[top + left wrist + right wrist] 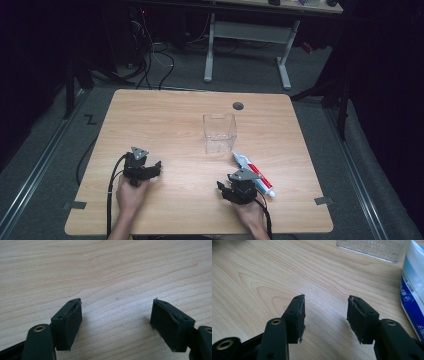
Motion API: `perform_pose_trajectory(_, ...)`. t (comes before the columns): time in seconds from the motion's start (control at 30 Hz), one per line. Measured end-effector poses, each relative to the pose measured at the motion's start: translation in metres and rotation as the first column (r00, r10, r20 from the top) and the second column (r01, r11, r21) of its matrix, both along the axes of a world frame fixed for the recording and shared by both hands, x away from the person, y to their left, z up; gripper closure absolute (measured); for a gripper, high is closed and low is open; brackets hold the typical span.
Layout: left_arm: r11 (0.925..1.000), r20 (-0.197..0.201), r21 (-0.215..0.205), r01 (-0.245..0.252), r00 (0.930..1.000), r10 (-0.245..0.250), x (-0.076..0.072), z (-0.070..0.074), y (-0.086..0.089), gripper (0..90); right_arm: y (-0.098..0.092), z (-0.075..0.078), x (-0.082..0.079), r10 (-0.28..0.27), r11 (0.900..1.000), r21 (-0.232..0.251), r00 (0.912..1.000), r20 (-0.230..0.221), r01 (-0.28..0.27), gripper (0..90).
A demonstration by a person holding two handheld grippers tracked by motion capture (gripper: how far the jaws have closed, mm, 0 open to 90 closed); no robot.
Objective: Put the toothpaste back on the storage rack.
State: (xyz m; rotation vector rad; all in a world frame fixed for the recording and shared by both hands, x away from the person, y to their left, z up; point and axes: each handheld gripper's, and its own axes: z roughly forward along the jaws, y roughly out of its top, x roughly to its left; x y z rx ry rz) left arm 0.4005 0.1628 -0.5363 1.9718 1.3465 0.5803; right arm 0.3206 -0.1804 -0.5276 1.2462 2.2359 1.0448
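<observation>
On the wooden table (165, 115) my left gripper (143, 165) rests low at the near left, open, with bare wood between its jaws (117, 308). My right gripper (239, 184) sits at the near right, also open and holding nothing (325, 303). A white, blue and red toothpaste tube (254, 174) lies flat just right of the right gripper, its blue-and-white side at the edge of the right gripper view (412, 287). A clear plastic box (219, 132) stands upright and empty beyond the tube, near the table's middle; its base shows ahead of the right jaws (372, 247).
A round grey cable hole (238, 105) sits near the table's far edge. Black cables trail from both grippers over the near edge. Beyond the table a white-legged desk (247, 32) stands on grey carpet with loose wires.
</observation>
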Motion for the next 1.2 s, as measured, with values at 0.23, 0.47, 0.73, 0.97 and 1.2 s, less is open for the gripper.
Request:
perform_pose_trajectory(0.23,1.0,0.0,0.0,0.001,1.0,-0.001,0.0,0.0,0.0,25.7,-0.003,0.003,-0.003,0.002,1.0,0.011,1.0,0.01,-0.002,48.8)
perform_pose_trajectory(0.47,1.0,0.0,0.0,0.0,1.0,0.0,0.0,0.0,0.0,25.7,-0.01,0.007,-0.008,-0.003,1.0,0.019,0.9999,0.013,0.003,49.1)
perform_pose_trajectory(0.73,1.0,0.0,0.001,0.001,1.0,-0.001,0.0,0.0,0.0,25.7,-0.016,0.01,-0.011,-0.002,1.0,0.015,0.9999,0.013,0.002,49.8)
perform_pose_trajectory(0.97,1.0,0.0,0.0,0.001,1.0,-0.001,0.0,0.0,0.0,25.7,-0.024,0.012,-0.014,-0.021,1.0,0.017,0.9997,0.015,0.021,50.3)
perform_pose_trajectory(1.2,1.0,0.001,0.0,-0.001,1.0,0.001,0.0,0.0,0.0,25.6,-0.029,0.017,-0.017,-0.032,0.999,0.021,0.9991,0.027,0.032,50.4)
